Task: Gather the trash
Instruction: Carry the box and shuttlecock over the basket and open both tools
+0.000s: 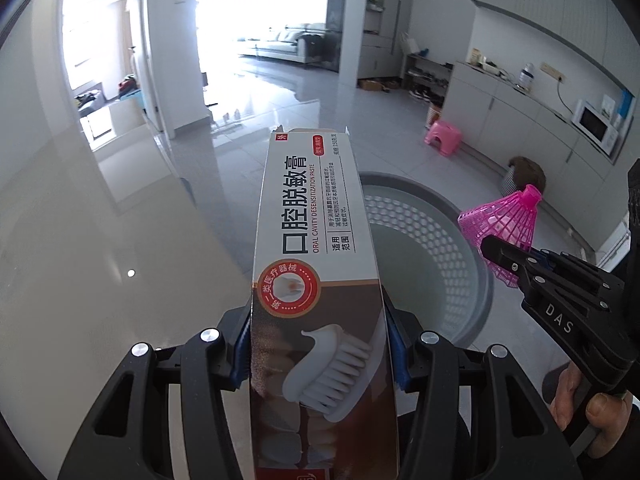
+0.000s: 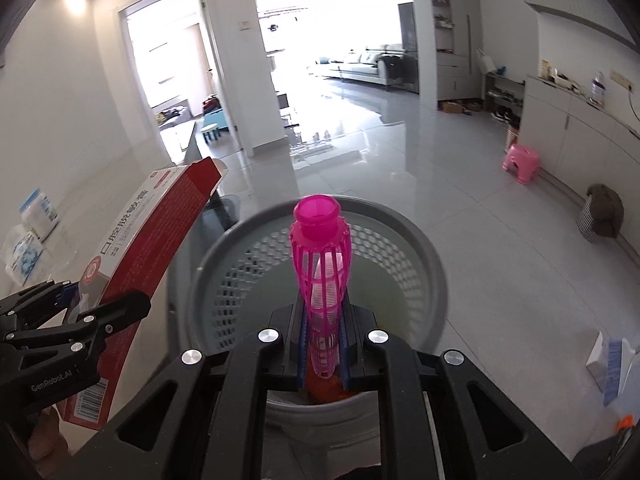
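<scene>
Cardboard, thin and glossy: the toothpaste box (image 1: 320, 280) sits nearest in the left wrist view, clamped across its lower part by the left gripper (image 1: 320, 356), whose blue pads press flat on its two long sides. It looks light and probably hollow, so it should crush if squeezed harder; the wide faces are the sensible place to hold it, and the sheen suggests it could slide.

To the right, the right gripper (image 2: 323, 344) is closed tight on a pink plastic mesh piece (image 2: 320, 268), pinching its narrow lower end while the capped end points away. The lattice appears springy and very light; the thin ribs might bend, so the grip near the base seems sound.

Just beyond both tongs stands the grey perforated bin (image 2: 424, 248), its open mouth below and ahead of the two items. Something orange lies near its close wall, partly hidden. The box tip hangs over the left rim, the mesh piece over the middle.

Farther off, a pink stool (image 2: 520, 162) sits on the shiny floor at right.
</scene>
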### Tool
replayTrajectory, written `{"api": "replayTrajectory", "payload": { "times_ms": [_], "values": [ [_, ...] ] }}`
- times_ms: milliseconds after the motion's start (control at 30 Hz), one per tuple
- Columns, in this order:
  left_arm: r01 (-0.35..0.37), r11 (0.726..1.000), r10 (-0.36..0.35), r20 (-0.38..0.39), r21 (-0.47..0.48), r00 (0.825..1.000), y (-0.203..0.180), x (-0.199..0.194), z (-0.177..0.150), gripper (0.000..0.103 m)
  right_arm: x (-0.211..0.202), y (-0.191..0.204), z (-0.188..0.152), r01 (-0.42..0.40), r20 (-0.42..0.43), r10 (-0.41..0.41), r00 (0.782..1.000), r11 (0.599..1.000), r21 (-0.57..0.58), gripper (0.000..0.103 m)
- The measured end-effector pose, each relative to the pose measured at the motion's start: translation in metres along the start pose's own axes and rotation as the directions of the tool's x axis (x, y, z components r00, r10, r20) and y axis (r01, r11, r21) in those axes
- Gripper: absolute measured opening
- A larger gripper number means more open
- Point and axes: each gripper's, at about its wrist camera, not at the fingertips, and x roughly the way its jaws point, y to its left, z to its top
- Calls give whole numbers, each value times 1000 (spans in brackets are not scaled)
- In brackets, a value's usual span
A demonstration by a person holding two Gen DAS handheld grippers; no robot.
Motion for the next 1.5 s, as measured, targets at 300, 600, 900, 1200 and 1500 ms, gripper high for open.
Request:
{"api": "replayTrajectory", "payload": {
  "times_ms": [300,600,900,1200,1500],
  "values": [
    [35,999,-34,-43,22,998,-24,42,15,52,27,-27,-2,-28,-39,28,999,999,16,12],
    [26,1000,-26,-62,2,998,-18,56,17,53,64,-37,16,-63,-90,64,994,998,7,15],
    [-22,1000,22,-18,-1,1000,-14,41,18,77,67,-38,19,-58,-63,60,996,998,25,47],
    [-20,1000,20,-14,-14,1000,-11,33,17,77,56,-30,15,-38,-68,40,997,999,20,52],
    [-18,1000,18,-7,-25,1000,-6,29,18,79,51,-25,15,-25,-61,26,998,1000,14,57]
  ]
}}
